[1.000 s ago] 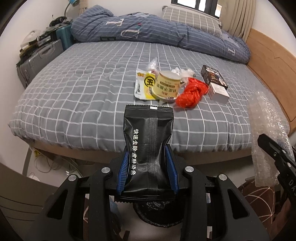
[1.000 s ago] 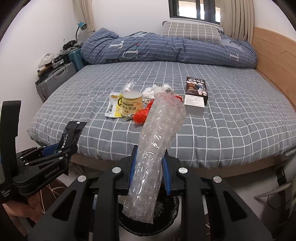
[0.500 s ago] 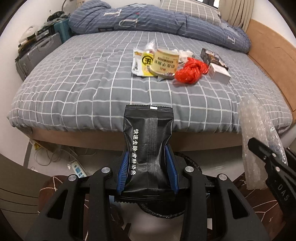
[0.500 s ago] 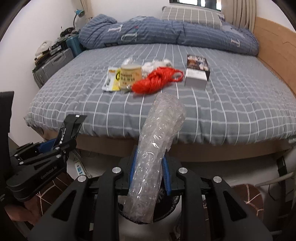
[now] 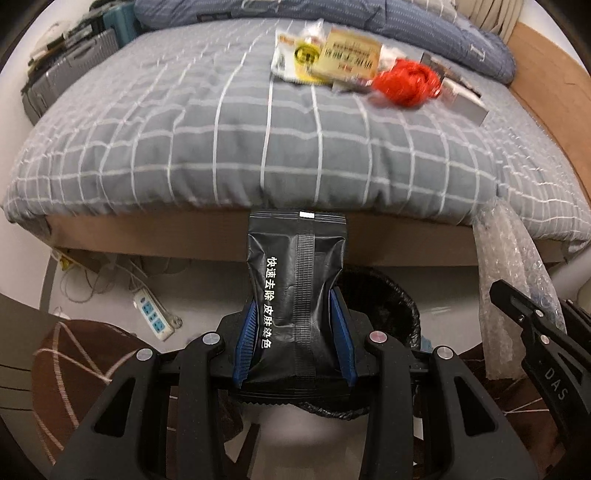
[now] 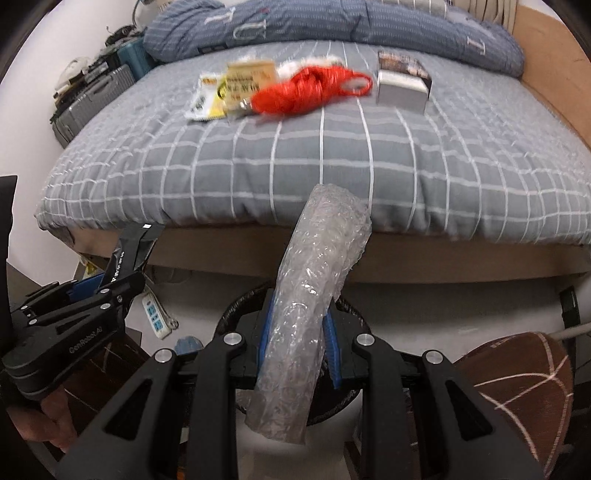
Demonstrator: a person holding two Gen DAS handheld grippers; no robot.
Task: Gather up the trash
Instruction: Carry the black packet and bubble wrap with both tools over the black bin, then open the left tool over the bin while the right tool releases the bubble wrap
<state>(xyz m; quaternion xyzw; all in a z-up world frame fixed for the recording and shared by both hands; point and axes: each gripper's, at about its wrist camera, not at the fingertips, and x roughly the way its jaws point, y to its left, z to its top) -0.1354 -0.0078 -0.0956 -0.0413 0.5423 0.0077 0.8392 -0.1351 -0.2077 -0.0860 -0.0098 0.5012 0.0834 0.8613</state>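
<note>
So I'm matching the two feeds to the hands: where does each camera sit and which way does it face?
Left wrist: on the left gripper, aimed down past its black sachet at the bin and bed; the right gripper shows at its right.
Right wrist: on the right gripper, behind its bubble wrap; a hand holds the left gripper.
Shared: bed, bin, red string.

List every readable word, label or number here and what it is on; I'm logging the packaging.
"快速去除 皮肤染色": white print on the black pouch in the left hand-held gripper.
"DAS": on the right hand-held gripper's body, in the left wrist view.
"GenRobot.AI": on the left hand-held gripper's side, in the right wrist view.
Yellow can, packet, box: print too blurred to read.
Quilt: large letters, unclear.
</note>
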